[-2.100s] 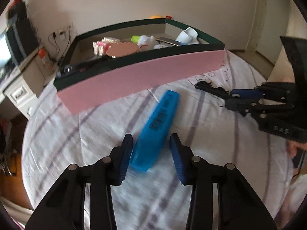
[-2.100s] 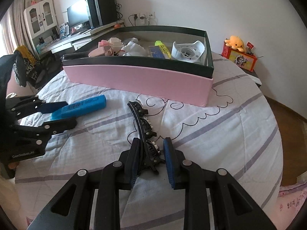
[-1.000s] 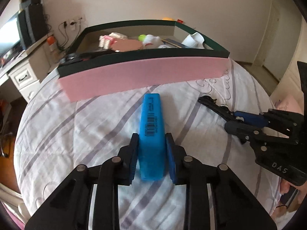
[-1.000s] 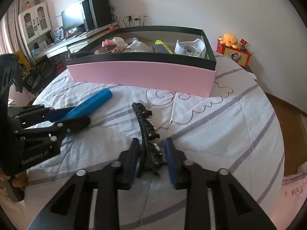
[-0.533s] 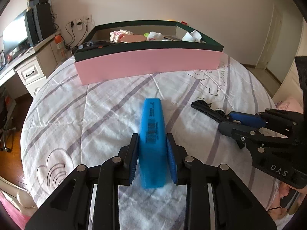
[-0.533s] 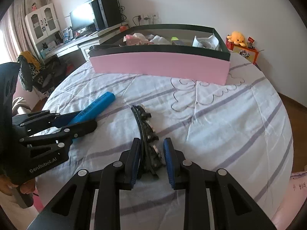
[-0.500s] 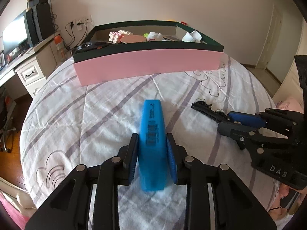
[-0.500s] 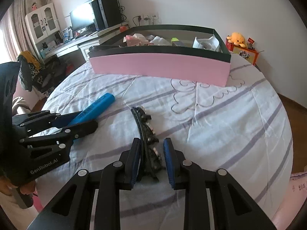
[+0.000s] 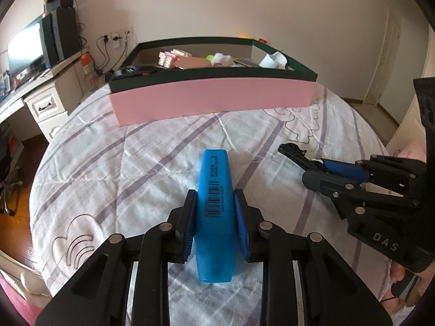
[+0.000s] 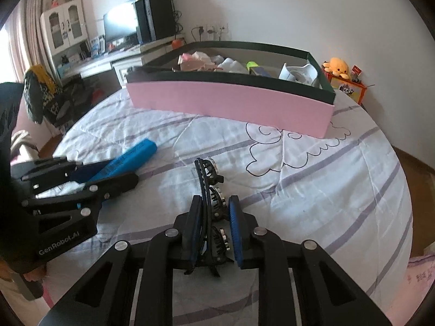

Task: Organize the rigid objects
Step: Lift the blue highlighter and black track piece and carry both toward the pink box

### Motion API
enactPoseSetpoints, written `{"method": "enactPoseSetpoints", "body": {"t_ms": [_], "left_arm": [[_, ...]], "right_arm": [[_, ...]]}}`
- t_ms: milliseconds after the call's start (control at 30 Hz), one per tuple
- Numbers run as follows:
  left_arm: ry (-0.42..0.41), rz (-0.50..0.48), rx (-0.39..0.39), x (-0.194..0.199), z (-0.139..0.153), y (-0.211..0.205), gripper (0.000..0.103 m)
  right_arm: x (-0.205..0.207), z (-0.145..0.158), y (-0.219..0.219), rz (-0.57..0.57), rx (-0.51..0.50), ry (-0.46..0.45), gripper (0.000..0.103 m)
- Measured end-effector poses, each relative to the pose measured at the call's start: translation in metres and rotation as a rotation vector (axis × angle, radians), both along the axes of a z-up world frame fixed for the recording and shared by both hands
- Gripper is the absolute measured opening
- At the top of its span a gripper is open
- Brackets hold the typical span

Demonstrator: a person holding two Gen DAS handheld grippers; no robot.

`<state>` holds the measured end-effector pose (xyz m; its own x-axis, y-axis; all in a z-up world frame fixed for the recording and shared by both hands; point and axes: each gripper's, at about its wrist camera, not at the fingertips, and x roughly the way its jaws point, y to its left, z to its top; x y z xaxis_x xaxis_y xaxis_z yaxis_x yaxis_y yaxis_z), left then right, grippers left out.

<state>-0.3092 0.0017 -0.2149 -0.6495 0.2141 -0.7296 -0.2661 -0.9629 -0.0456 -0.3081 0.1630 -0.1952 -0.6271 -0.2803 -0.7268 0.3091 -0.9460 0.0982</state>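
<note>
Now both grips set: left gripper clamped on marker, right gripper clamped on clip. We carry level to far box, clear rim, then release.

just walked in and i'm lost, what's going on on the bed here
A person is tidying loose items with a handheld tool in each hand. The left tool is shut on a blue highlighter, and the right tool is shut on a black hair clip. Both items are over the striped bedspread, in front of the pink box, which already holds an assortment of small things. Neither item has reached the box yet.
</note>
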Motion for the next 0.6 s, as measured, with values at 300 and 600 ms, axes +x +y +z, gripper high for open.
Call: {"method": "enactPoseSetpoints", "body": {"t_ms": [300,600], "left_arm": [[0.096,0.039,-0.011,0.027,0.039,-0.015,0.026],[0.284,0.055,-0.009,0.073,0.106,-0.025,0.026]], "right_arm": [[0.019,0.036,0.002,0.003,-0.082,0.075,0.020],[0.050,0.097,-0.001,0.021,-0.092,0.218,0.020]]}}
